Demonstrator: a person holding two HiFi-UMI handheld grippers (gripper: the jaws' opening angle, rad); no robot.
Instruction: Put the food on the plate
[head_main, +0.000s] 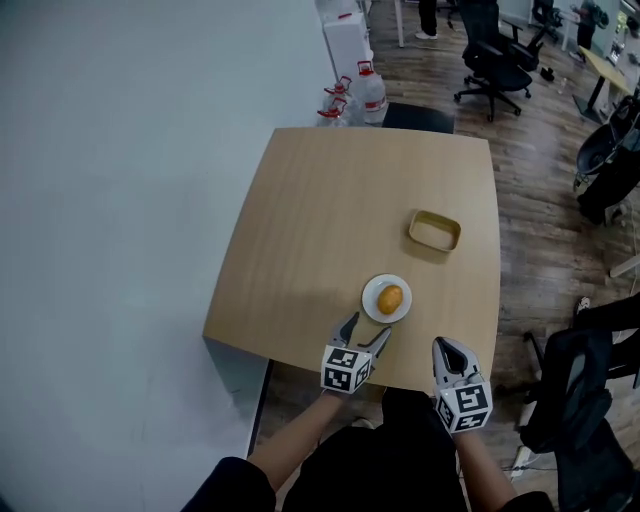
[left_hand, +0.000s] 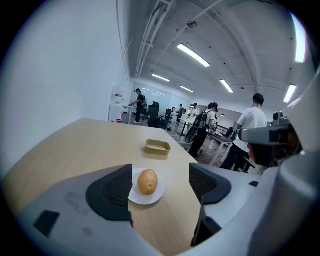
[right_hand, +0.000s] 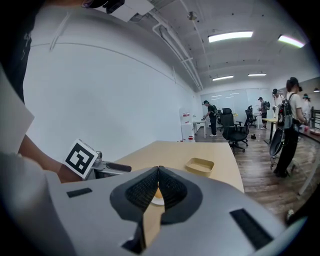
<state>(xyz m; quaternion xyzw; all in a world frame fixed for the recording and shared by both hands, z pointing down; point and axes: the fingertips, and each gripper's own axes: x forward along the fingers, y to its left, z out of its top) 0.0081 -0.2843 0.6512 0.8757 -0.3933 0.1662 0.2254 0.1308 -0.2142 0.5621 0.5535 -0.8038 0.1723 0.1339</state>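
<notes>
The left gripper (head_main: 365, 329) is just beside the plate (head_main: 373, 301), on the side nearest the person. Its jaws are wide apart and there is nothing in them. The food (head_main: 390, 298), a small round yellow-brown lump, lies on the plate, about in the middle. So the job looks done to me, and what is left is to get away without a bump. One jaw tip seems almost at the plate's rim. I would lift the left gripper a little first, then pull it straight back from the plate toward the person. That way it cannot catch the rim and slide the plate or roll the food off. The jaws should be kept apart for that. Past the plate, on its far side and a bit to the right, sits a tan tray (head_main: 434, 231) with nothing in it that I can see. It needs no touching. To the right of the plate and nearer the person is the right gripper (head_main: 447, 350), with its jaws pressed together on nothing. It is clear of the plate and can wait there.
</notes>
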